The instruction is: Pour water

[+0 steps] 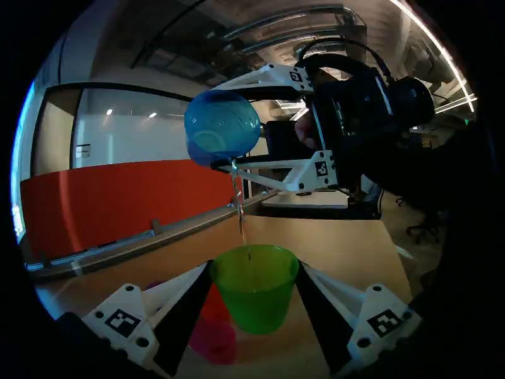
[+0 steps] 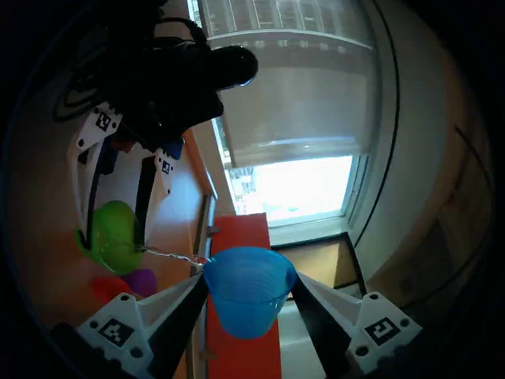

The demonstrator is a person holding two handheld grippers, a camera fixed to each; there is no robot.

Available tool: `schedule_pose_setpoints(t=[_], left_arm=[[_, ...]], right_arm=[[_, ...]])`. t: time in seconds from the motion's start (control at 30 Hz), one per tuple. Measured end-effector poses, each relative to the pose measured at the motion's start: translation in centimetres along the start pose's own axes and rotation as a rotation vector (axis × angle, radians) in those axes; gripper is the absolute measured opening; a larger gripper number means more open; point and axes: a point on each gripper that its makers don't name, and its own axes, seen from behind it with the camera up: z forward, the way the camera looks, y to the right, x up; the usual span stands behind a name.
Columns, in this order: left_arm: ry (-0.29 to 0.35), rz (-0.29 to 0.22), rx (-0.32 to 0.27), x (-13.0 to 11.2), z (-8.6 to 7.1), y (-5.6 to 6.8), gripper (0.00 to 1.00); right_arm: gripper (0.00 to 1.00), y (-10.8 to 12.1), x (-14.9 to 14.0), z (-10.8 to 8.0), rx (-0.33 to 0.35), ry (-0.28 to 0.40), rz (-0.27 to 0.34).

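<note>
Water (image 1: 240, 215) falls in a thin stream from the lip of the blue cup (image 1: 221, 126) into the green cup (image 1: 255, 294) below it, and some of it is already on the way past the green rim. In the left gripper view, the left gripper (image 1: 252, 271) has its two fingers closed against both sides of the green cup and holds it upright above the wooden table (image 1: 341, 246). The right gripper (image 1: 218, 129) is higher, with the blue cup clamped between its fingers and tipped far over, so that its mouth points down and to the side. In the right gripper view the same blue cup sits between that gripper's own fingers, and the stream (image 2: 167, 256) goes from its rim across to the green cup, which the other gripper holds farther off. Under the green cup lie a red thing (image 1: 214, 303) and a pink thing (image 1: 214, 341) on the table; I cannot tell what they are. Behind the table stands a red partition (image 1: 113, 196).
</note>
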Motion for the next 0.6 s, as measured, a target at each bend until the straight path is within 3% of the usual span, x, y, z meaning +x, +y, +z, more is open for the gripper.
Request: schedule_pose_setpoints(t=[0.6], left_arm=[[0.005, 0.0, 0.003, 0.03, -0.01, -0.28, 0.89]], right_arm=[[0.92, 0.56, 0.3, 0.25, -0.012, 0.001, -0.069]])
